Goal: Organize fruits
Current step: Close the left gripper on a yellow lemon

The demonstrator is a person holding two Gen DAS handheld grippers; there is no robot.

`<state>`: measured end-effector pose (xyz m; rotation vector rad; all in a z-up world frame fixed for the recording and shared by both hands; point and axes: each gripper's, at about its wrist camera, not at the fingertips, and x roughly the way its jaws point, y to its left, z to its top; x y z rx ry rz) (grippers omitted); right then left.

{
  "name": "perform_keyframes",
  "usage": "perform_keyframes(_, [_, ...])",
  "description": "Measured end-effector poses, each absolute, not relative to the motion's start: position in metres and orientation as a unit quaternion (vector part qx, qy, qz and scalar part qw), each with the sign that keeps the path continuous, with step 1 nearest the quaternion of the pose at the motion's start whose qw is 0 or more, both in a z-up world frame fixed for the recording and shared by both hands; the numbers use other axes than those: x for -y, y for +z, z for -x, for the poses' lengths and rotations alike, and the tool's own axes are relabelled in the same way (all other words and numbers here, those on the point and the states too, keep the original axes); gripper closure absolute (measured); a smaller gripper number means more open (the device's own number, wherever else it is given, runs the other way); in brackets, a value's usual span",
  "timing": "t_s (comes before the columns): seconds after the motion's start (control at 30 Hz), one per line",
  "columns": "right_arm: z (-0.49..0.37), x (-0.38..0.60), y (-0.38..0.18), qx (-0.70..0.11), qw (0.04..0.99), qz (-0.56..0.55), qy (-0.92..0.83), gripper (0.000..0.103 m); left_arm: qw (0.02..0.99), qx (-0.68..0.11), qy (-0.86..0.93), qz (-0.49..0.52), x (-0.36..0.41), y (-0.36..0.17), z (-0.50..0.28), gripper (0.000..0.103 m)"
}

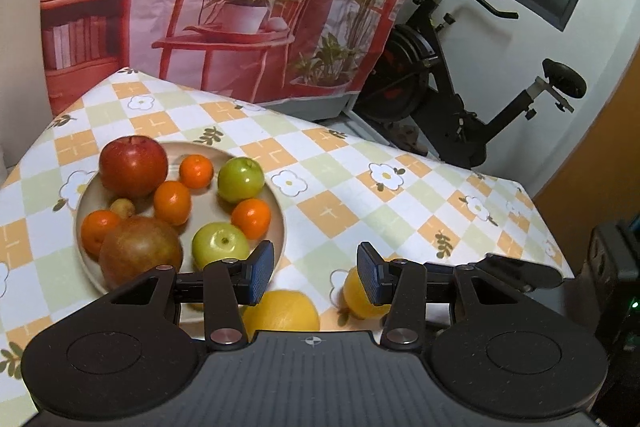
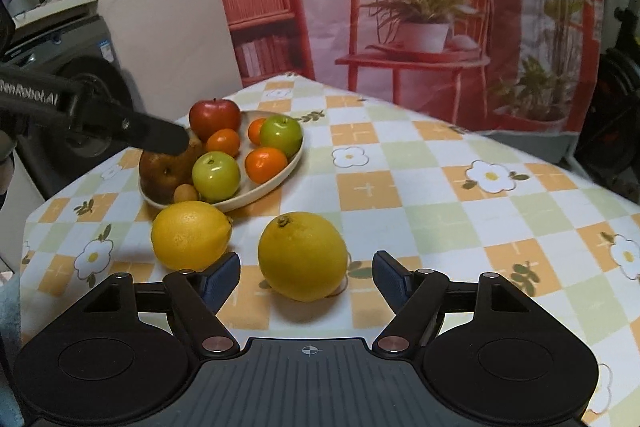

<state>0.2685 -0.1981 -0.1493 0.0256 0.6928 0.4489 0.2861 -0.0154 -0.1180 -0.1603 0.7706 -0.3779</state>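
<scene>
A: L to R, what's there?
B: Plate [image 2: 280, 177] at far left of the checked tablecloth [image 2: 400, 163], w/ a red apple [image 2: 214, 117], a brown pear [image 2: 166, 173], two green apples and small oranges in it.
A: Lemons?
B: Both off the plate, on the cloth. One lemon [image 2: 190, 235] just in front of the plate rim, the other lemon [image 2: 302, 255] right of it, a gap between them.
A: Grippers?
B: Left gripper [image 1: 315, 273] jaws spread, nothing held, over the cloth beside the plate. Right gripper [image 2: 307, 281] jaws spread either side of the right lemon, not touching it.
</scene>
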Motion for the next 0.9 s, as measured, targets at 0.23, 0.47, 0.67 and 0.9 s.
perform_keyframes(0.23, [-0.278, 0.192, -0.163, -0.353, 0.908, -0.012, 0.225, 0.039, 0.89, -0.388, -0.223, 0.082, 0.038, -0.122, -0.302, 0.054])
perform_keyframes(0.47, [-0.281, 0.196, -0.172, -0.357, 0.905, -0.038, 0.228, 0.047, 0.867, -0.423, -0.246, 0.088, 0.055, -0.142, -0.319, 0.054])
perform_keyframes(0.67, [-0.285, 0.199, -0.176, -0.354, 0.905, -0.049, 0.231, 0.051, 0.857, -0.438, -0.261, 0.08, 0.064, -0.155, -0.33, 0.055])
perform_keyframes(0.9, [-0.287, 0.198, -0.176, -0.352, 0.905, -0.054, 0.233, 0.051, 0.849, -0.449, -0.267, 0.083, 0.067, -0.164, -0.339, 0.056])
